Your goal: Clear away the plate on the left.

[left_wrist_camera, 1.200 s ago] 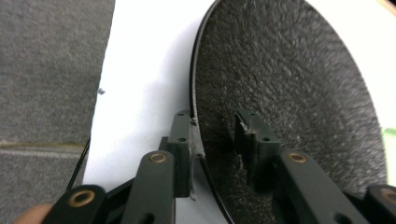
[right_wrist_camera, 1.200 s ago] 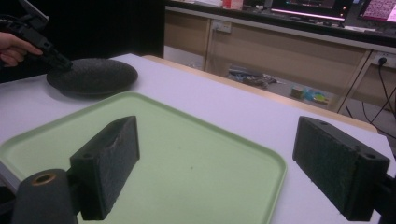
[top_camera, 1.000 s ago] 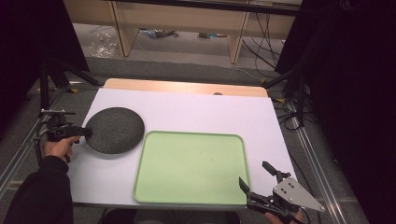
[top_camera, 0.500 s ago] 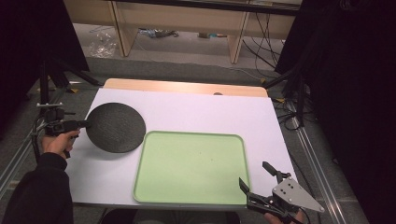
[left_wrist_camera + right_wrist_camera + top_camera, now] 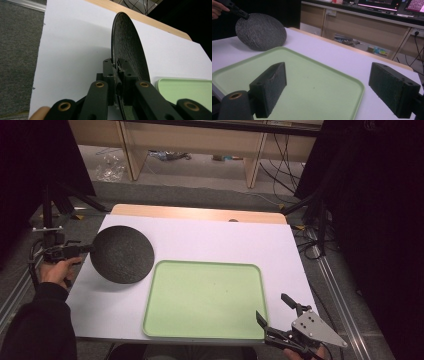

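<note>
A big green tray [image 5: 205,300] lies in the lower middle of the high view, on the white table [image 5: 225,240]. Nothing sits in the tray. Just left of it, the black round plate [image 5: 121,254] is tipped up off the table, its lower edge close to the tray's corner. The left gripper [image 5: 85,249] pinches the plate's rim tight at the left of the frame. The right gripper [image 5: 272,312] hangs wide apart at the lower right, by the tray's near corner, holding nothing. A moment ago the plate sat farther left and flatter; now it is raised and nearer the tray.
</note>
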Tool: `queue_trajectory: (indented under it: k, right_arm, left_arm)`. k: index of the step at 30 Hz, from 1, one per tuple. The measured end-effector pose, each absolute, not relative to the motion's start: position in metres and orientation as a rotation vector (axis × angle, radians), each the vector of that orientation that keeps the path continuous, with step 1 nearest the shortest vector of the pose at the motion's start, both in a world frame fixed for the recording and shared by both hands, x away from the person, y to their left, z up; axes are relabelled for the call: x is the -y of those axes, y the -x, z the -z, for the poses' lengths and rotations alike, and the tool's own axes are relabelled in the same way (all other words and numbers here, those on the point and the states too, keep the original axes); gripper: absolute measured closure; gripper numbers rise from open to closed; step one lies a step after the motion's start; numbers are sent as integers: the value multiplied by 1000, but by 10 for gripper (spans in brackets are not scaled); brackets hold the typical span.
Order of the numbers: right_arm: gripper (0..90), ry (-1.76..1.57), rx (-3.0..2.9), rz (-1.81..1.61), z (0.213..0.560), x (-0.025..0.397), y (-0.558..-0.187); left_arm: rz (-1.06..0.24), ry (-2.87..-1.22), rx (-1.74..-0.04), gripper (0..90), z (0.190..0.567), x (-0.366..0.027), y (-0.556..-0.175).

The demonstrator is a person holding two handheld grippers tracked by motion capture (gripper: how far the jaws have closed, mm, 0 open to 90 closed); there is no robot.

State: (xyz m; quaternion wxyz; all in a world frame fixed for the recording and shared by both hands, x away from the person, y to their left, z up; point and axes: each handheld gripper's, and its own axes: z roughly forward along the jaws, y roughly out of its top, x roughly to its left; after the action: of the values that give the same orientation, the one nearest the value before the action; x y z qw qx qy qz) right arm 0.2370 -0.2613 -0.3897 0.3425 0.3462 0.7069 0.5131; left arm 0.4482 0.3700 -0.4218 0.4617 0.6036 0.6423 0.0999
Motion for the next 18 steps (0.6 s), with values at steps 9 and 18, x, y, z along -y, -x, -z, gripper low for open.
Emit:
queue_trajectory:
  k: [9, 18]
  right_arm:
    - [154, -901, -1844, -1331, 390, 262, -237]
    - [154, -925, -1877, -1319, 389, 261, -234]
  left_arm:
    - [-376, -1560, -1553, 857, 390, -359, -442]
    - [-477, -1682, -1486, 855, 368, -333, -440]
